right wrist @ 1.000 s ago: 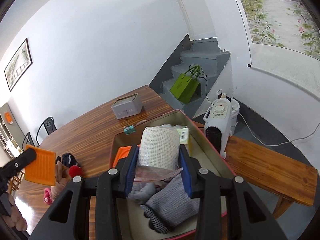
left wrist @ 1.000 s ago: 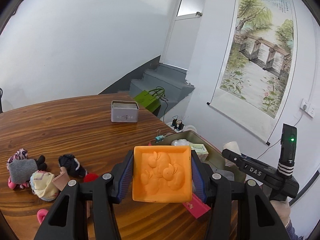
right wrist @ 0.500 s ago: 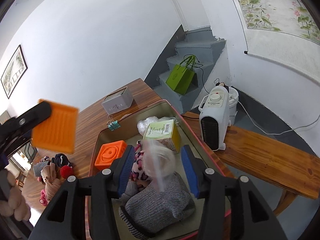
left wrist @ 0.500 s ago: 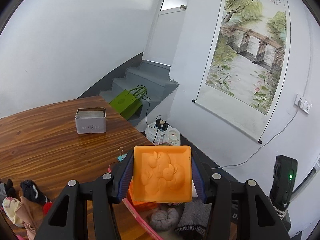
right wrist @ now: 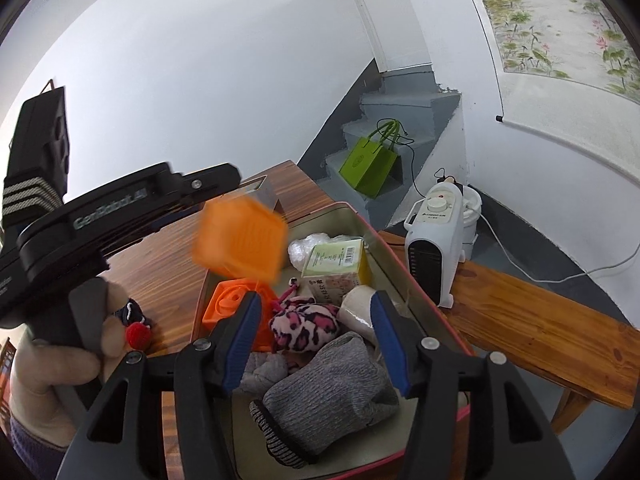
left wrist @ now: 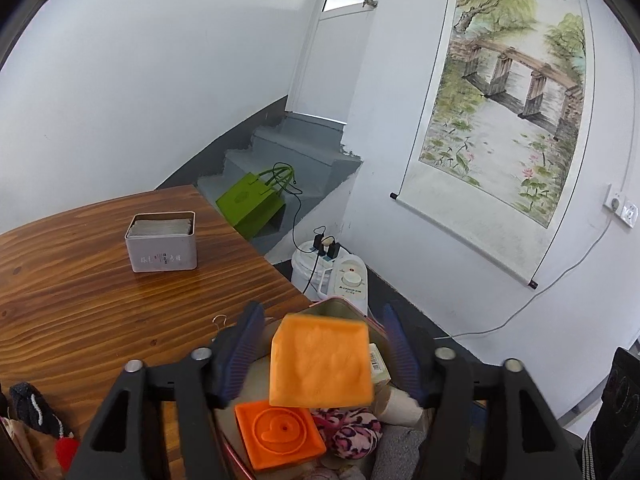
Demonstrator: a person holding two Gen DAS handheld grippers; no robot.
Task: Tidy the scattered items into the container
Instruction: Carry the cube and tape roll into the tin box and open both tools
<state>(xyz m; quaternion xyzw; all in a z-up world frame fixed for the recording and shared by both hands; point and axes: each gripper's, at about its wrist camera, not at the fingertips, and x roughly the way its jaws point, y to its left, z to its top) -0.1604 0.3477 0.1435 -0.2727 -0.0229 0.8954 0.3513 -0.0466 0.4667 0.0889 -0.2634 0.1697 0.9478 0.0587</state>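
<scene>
My left gripper (left wrist: 320,320) hovers over the pink-rimmed metal container (left wrist: 340,304) with its jaws opening. The orange square mould (left wrist: 320,364) is loose between them, tilted and blurred, touching neither pad. From the right wrist view the same mould (right wrist: 240,236) hangs in the air above the container (right wrist: 400,256), under the left gripper's fingers (right wrist: 200,184). My right gripper (right wrist: 316,304) is over the container's near end, jaws opening, with nothing between the pads. Inside lie a second orange mould (right wrist: 228,304), a leopard sock (right wrist: 304,322), a grey sock (right wrist: 332,392), a white roll (right wrist: 360,308) and a green box (right wrist: 336,260).
A grey tin box (left wrist: 162,244) stands farther back on the wooden table. Loose socks (left wrist: 36,416) and a red pom-pom (right wrist: 138,334) lie left of the container. A white heater (right wrist: 434,248) stands on a wooden bench (right wrist: 540,320) to the right. A green bag (left wrist: 252,204) sits by the stairs.
My left gripper carried the orange mould right, over the container, then opened and let it drop. My right gripper released the white roll into the container and opened wider.
</scene>
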